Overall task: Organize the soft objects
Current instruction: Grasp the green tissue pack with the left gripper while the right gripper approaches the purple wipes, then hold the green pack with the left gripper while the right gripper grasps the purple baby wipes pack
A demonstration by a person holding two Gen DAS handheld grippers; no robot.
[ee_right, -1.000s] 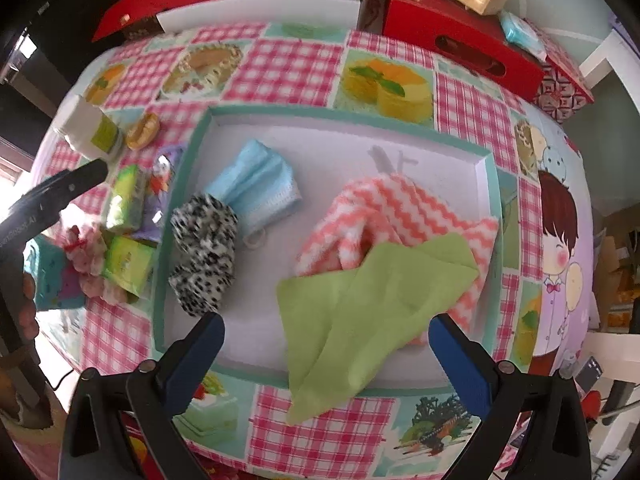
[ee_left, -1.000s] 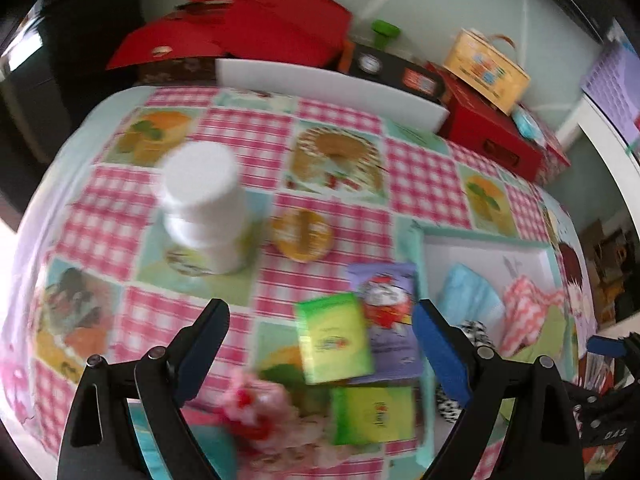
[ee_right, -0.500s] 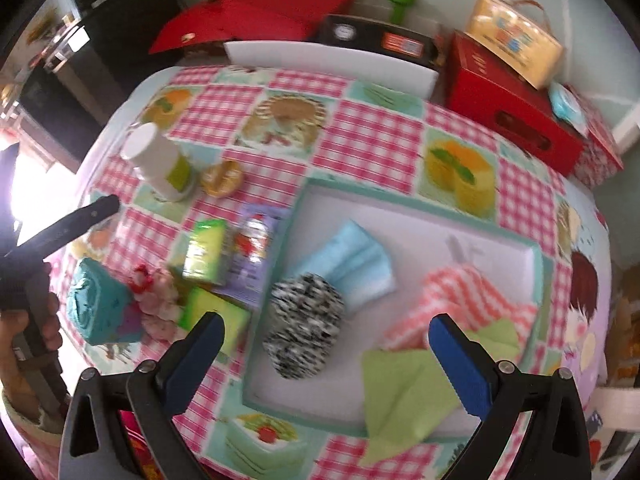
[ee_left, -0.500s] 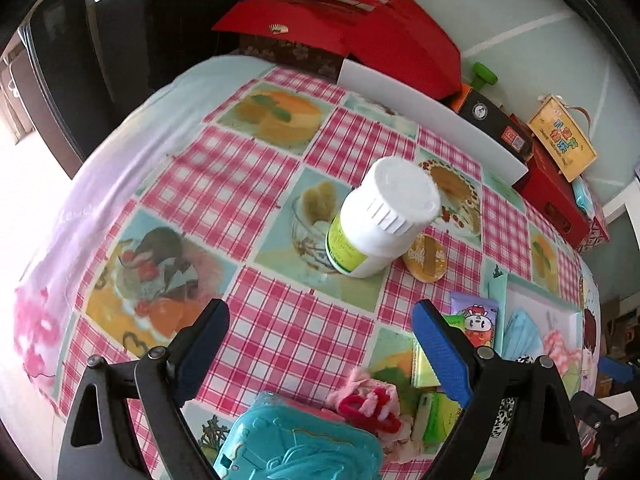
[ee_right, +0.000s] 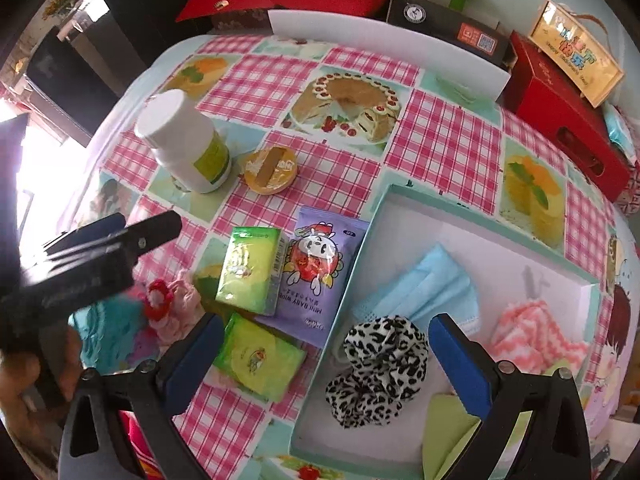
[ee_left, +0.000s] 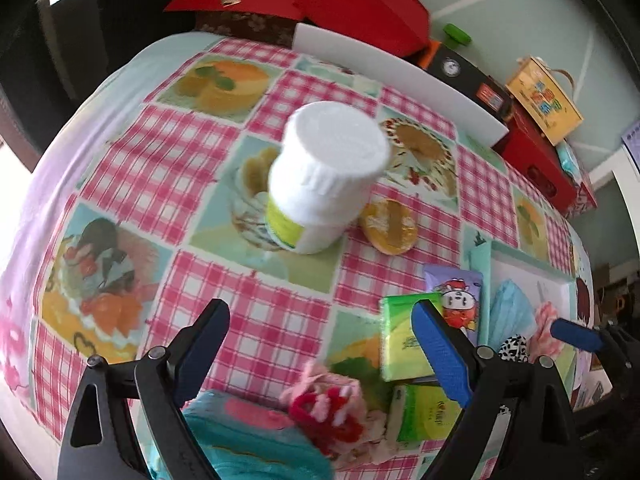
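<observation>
My right gripper (ee_right: 328, 364) is open, and its fingers straddle the left wall of the teal-rimmed white tray (ee_right: 316, 384). In the tray lie a leopard-print scrunchie (ee_right: 380, 368), a blue face mask (ee_right: 424, 292), a pink-and-white cloth (ee_right: 536, 332) and a green cloth (ee_right: 452, 432). Left of the tray lie two green tissue packs (ee_right: 252, 268) (ee_right: 260, 356), a purple wipes pack (ee_right: 320, 272), a pink knitted flower piece (ee_right: 172, 304) and a teal soft item (ee_right: 108, 328). My left gripper (ee_left: 320, 352) hangs open over the tablecloth, above the knitted piece (ee_left: 324, 400), with nothing between its fingers.
A white bottle (ee_left: 328, 172) stands upright mid-table beside a round orange lid (ee_left: 388, 220). Red boxes (ee_right: 560, 116), a black box (ee_right: 448, 24) and a yellow carton (ee_right: 576, 56) line the far edge. A hand (ee_right: 20, 380) holds the left gripper at the table's left side.
The right gripper has moved left, from over the tray's middle to its left wall. The left view has swung toward the bottle and the knitted piece. Both grippers stayed open.
</observation>
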